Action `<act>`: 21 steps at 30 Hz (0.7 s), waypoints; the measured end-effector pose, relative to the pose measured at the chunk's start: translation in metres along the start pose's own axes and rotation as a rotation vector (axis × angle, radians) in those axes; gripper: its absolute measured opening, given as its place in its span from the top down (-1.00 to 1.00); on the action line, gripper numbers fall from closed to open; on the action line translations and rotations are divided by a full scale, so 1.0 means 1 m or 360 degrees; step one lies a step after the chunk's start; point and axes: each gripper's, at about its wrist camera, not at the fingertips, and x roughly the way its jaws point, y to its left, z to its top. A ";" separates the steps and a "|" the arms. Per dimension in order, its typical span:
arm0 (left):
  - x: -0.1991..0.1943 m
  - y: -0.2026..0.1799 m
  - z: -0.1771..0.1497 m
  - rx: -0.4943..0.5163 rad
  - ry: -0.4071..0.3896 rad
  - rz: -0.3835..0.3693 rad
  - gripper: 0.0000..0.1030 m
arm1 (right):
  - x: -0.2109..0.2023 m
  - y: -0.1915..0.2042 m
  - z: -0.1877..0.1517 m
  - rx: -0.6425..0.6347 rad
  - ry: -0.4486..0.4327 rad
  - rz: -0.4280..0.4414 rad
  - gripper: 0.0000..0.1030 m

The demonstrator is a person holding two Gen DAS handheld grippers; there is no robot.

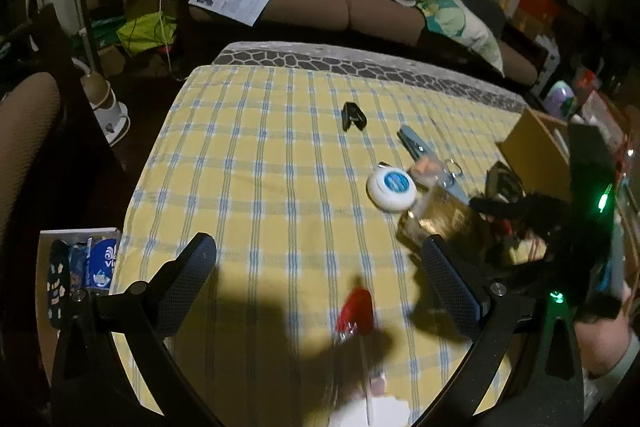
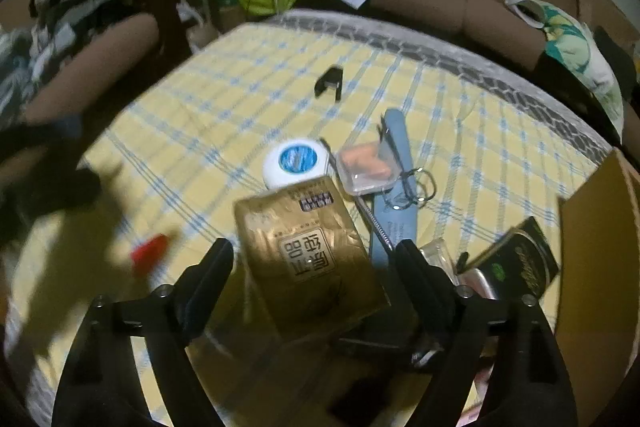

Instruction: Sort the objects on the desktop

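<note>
Right now your left gripper hangs spread wide and empty over the yellow checked cloth, with the red-capped pen lying between its fingers. Your right gripper also stands apart, its fingers flanking the gold packet; whether they press it, you cannot tell. Beyond lie the white round case, the clear box of orange plugs and the black clip.

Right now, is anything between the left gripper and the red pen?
Nothing visible. The left gripper is open above the checked cloth, and the red pen lies on bare cloth between its fingers. The white round case and gold packet sit farther off.
</note>
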 end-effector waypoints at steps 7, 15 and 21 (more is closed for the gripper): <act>0.018 -0.013 0.016 0.0060 -0.0004 0.0013 -1.00 | -0.027 -0.012 -0.004 0.0028 -0.0055 -0.0022 0.03; 0.070 -0.063 0.026 0.0224 0.0102 0.0017 -0.99 | -0.135 -0.052 -0.007 0.0183 -0.0161 -0.0027 0.02; 0.109 -0.087 0.023 0.0282 0.0192 0.0119 -0.49 | -0.184 -0.085 -0.021 0.0261 -0.0173 -0.0063 0.02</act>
